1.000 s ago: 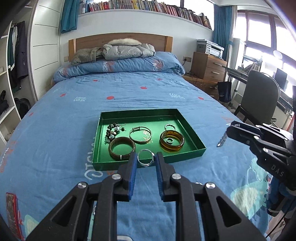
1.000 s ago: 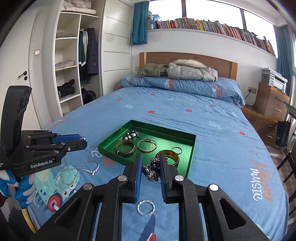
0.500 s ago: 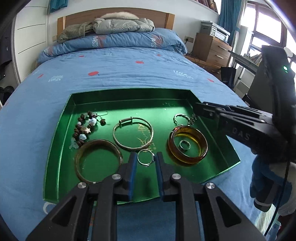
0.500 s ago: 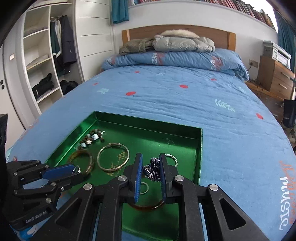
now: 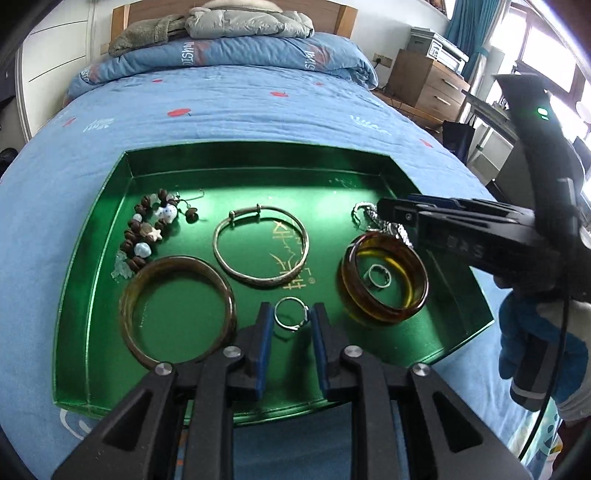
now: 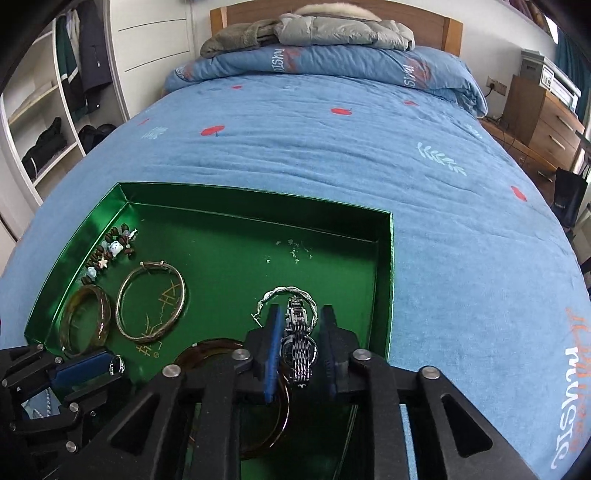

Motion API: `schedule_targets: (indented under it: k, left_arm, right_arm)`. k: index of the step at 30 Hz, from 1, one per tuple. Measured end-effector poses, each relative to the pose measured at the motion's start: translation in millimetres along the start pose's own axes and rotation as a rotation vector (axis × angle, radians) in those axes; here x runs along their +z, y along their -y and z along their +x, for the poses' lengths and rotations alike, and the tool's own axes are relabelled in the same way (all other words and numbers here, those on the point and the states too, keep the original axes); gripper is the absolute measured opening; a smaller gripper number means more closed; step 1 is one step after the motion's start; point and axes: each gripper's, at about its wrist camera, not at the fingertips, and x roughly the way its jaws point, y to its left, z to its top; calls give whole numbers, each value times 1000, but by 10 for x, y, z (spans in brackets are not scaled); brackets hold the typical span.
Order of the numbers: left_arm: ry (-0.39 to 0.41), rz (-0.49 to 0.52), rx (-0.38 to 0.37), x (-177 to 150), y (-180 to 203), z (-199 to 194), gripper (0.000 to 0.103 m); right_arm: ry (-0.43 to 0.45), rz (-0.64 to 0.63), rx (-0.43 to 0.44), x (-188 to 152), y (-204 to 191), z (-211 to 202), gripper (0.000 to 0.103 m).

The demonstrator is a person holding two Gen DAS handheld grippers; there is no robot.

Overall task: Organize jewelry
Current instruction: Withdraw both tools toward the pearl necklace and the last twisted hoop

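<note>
A green tray (image 5: 92, 258) lies on the blue bed and holds a bead bracelet (image 5: 147, 232), a brown bangle (image 5: 177, 310), a thin metal bangle (image 5: 260, 251), an amber bangle (image 5: 384, 280) with a small ring (image 5: 378, 276) inside it, and a silver hoop (image 6: 291, 295). My left gripper (image 5: 291, 317) is over the tray's front, its jaws parted around a silver ring (image 5: 291, 314) that rests between them. My right gripper (image 6: 300, 332) is over the tray's right part, its jaws parted with a metal watch (image 6: 298, 347) between them, loose.
The right gripper's body (image 5: 480, 236) crosses the tray's right side in the left wrist view. The left gripper (image 6: 66, 373) shows low left in the right wrist view. A necklace (image 6: 37, 410) lies on the bedspread beside it. Pillows and a jacket (image 6: 325, 29) lie at the headboard.
Both grippers moved forward and down over the tray. Both jaws have widened: the left around the ring, the right around the watch, which now hang loose between them.
</note>
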Motion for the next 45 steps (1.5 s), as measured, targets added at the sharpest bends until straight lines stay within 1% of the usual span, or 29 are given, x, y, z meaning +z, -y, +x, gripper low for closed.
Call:
schedule_targets:
  k: [1, 3, 6, 8, 10, 13, 18, 20, 23, 27, 32, 39, 45]
  left_arm:
    - [2, -4, 2, 10, -3, -32, 20]
    - [3, -13, 5, 33, -1, -106, 21]
    - [23, -21, 21, 56, 9, -324, 25]
    - [46, -23, 29, 60, 36, -537, 28]
    - [72, -27, 32, 58, 57, -771, 31]
    - [119, -26, 34, 37, 101, -1162, 35]
    - [189, -26, 42, -69, 101, -1842, 36]
    - [209, -31, 65, -131, 65, -2086, 36]
    - [221, -50, 86, -260, 6, -2402, 36]
    - [234, -74, 114, -485, -99, -2708, 36]
    - [247, -118, 114, -788, -244, -2984, 36]
    - [266, -101, 141, -1072, -418, -3409, 36]
    - [299, -106, 160, -1242, -512, -3745, 36]
  right_arm:
    - [13, 6, 6, 3, -7, -72, 43]
    - [37, 11, 14, 15, -24, -234, 45]
    - [72, 3, 4, -2, -62, -545, 51]
    - [98, 8, 8, -29, -72, -782, 52]
    - [130, 20, 11, -66, -62, -1060, 58]
    - [173, 32, 17, -159, -75, -1458, 60]
    - [232, 25, 25, -438, -149, -2146, 62]
    - [255, 22, 29, -570, -177, -2393, 63]
    - [292, 31, 45, -785, -211, -2763, 64]
    - [329, 37, 69, -1027, -266, -3152, 64]
    - [352, 24, 84, -1300, -422, -3475, 64]
    - [381, 0, 81, -1608, -638, -3830, 65]
    - [417, 2, 89, -1734, -734, -4044, 65]
